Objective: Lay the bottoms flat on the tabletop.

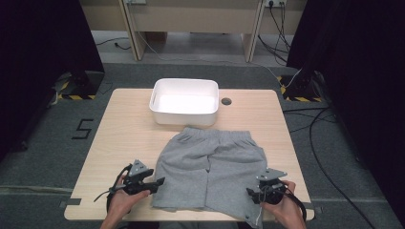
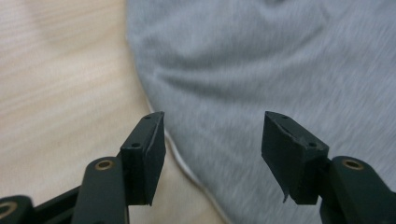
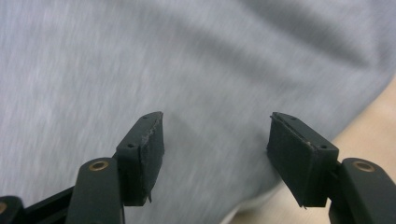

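Observation:
A pair of grey shorts (image 1: 210, 167) lies flat on the wooden table (image 1: 119, 138), waistband toward the far side and leg hems toward me. My left gripper (image 1: 160, 182) is open at the left leg's outer edge near the hem. In the left gripper view its jaws stand wide apart over the grey fabric (image 2: 261, 70) and its white-edged hem, one jaw over bare wood. My right gripper (image 1: 250, 192) is open at the right leg's hem. In the right gripper view the jaws straddle the grey cloth (image 3: 187, 70) close to its edge.
A white rectangular tub (image 1: 185, 101) stands just beyond the waistband at the table's far middle. A round cable hole (image 1: 226, 101) sits to its right. Bare wood lies on both sides of the shorts. Cables (image 1: 325, 143) run across the floor on the right.

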Demonstrator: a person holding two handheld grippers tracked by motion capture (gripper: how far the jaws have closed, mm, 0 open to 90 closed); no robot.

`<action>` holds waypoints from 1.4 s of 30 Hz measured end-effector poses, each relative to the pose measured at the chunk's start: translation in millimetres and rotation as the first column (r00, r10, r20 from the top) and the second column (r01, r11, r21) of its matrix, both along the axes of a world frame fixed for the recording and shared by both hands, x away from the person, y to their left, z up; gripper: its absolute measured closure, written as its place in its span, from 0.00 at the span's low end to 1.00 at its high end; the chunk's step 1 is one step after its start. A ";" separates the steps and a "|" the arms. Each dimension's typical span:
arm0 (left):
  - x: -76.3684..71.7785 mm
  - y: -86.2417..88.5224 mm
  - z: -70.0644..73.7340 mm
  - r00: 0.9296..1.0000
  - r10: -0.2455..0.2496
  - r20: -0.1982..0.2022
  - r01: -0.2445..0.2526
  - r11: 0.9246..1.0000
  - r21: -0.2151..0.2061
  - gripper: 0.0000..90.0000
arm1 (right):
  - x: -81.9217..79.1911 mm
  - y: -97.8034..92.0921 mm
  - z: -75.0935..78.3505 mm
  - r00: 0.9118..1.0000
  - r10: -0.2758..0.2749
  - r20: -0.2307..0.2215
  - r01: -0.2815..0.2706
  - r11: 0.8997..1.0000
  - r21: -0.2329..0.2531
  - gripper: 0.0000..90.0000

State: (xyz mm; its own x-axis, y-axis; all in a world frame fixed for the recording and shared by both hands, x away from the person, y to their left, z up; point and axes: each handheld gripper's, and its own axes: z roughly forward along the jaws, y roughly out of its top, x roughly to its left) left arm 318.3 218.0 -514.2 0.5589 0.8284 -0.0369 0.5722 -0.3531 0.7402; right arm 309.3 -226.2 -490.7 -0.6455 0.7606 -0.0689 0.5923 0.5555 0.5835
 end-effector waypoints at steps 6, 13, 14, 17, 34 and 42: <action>-13.4 10.2 -1.0 0.999 0.009 0.035 -0.010 0.999 0.052 0.53 | -4.3 -19.6 -3.0 0.999 -0.044 -0.007 0.044 0.999 -0.005 0.41; -29.2 32.7 -1.2 0.999 0.017 0.032 -0.018 0.998 0.054 0.54 | -2.3 -55.0 0.1 0.990 -0.138 -0.024 0.137 0.990 -0.033 0.39; -33.7 33.0 -0.4 0.999 0.019 0.039 -0.022 0.997 0.069 0.54 | -3.7 -57.9 0.2 0.988 -0.152 -0.025 0.151 0.988 -0.032 0.39; -44.2 29.5 1.2 0.999 -0.016 0.029 0.014 0.996 0.083 0.54 | -7.1 -59.3 2.2 0.989 -0.143 -0.038 0.141 0.989 -0.050 0.40; -6.4 -18.3 -4.0 0.996 -0.074 0.047 0.074 0.997 0.016 0.47 | -37.2 -37.4 8.1 0.998 0.016 -0.062 -0.020 0.998 -0.054 0.40; 9.4 -13.1 -3.1 0.999 -0.033 0.043 0.032 0.999 0.025 0.49 | -44.5 -62.3 3.5 0.997 0.028 -0.076 -0.033 0.998 -0.062 0.37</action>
